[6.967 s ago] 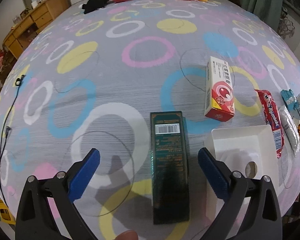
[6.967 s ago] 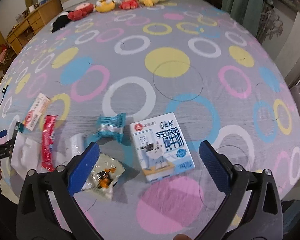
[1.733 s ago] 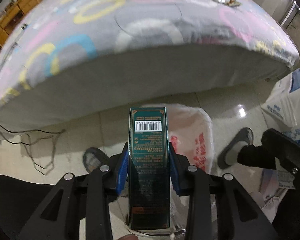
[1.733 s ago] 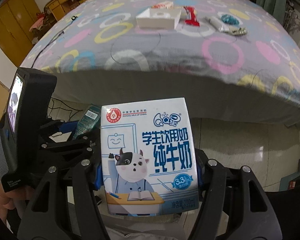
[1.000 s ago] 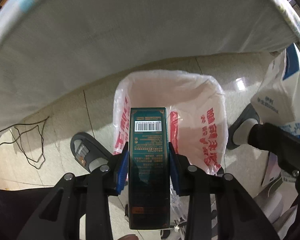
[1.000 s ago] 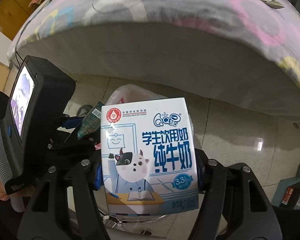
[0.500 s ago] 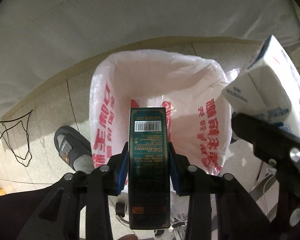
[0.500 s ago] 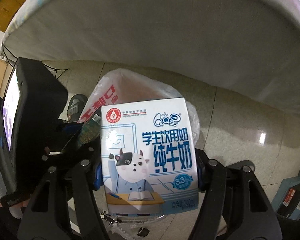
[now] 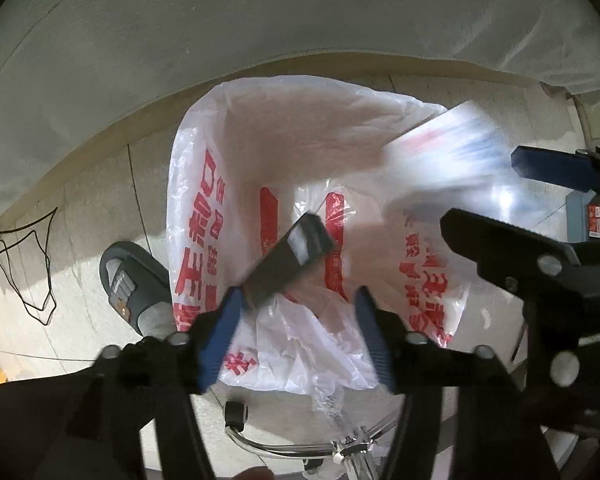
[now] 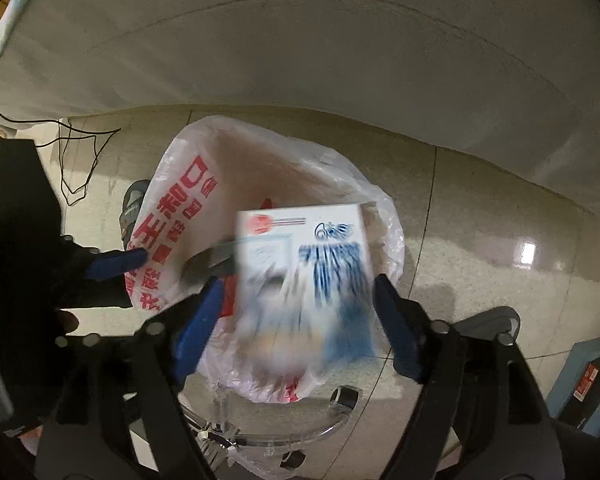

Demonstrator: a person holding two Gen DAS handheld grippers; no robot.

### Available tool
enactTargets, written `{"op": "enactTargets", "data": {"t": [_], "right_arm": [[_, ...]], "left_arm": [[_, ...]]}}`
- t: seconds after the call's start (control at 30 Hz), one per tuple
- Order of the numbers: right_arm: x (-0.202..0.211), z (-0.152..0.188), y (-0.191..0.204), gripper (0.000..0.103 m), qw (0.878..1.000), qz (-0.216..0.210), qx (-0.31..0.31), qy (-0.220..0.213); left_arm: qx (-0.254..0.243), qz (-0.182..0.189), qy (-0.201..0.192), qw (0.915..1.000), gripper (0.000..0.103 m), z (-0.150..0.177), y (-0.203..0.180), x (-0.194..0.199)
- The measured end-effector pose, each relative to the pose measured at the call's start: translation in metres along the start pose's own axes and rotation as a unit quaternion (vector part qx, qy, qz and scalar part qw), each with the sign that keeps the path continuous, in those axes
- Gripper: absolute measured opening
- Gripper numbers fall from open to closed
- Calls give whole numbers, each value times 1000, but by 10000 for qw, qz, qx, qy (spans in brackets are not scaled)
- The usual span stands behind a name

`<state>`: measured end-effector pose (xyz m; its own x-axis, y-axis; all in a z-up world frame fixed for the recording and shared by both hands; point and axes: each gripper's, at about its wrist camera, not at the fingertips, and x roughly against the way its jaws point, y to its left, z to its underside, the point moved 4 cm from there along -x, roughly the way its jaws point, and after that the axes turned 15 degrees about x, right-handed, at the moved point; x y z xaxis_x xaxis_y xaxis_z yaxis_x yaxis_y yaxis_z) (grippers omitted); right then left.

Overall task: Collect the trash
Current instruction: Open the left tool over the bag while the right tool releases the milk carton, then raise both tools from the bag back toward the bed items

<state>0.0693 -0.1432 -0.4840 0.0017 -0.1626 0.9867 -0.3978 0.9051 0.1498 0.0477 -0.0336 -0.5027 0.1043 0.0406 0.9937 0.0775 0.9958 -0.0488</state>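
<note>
Drop step under way over white plastic bin bag with red lettering (image 9: 204, 208). Left tool (image 9: 298, 328) spreading, dark green carton (image 9: 288, 256) tumbling free inside. Right tool (image 10: 296, 320) spreading, blurred white-and-blue milk carton (image 10: 304, 276) falling bagward. Next, probably: return for remaining trash.

Left claw (image 9: 296, 324) has let go; the dark box (image 9: 288, 256) tips free; the milk carton (image 10: 308, 280) (blurred) slips from the opening right claw (image 10: 296, 320).

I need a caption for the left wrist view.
Left gripper jaws opening, dark box tipping into the bag.
</note>
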Motion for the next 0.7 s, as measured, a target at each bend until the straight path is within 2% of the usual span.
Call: {"op": "enactTargets", "data": {"t": [0.07, 0.17, 0.37, 0.53, 0.7], "right_arm": [[1, 0, -2, 82, 10000, -13, -53, -41], [3, 1, -4, 82, 9999, -38, -115, -47], [11, 3, -7, 82, 9996, 0, -236, -124], [21, 5, -8, 82, 9994, -36, -281, -203], [38, 7, -10, 83, 9985, -127, -401, -346]], "left_arm": [[47, 24, -36, 10000, 73, -1, 2, 2], [121, 39, -147, 9998, 86, -3, 5, 5], [22, 73, -371, 9993, 95, -5, -1, 14], [138, 144, -446, 9988, 95, -7, 3, 18], [41, 7, -568, 9984, 95, -6, 4, 24]]}}
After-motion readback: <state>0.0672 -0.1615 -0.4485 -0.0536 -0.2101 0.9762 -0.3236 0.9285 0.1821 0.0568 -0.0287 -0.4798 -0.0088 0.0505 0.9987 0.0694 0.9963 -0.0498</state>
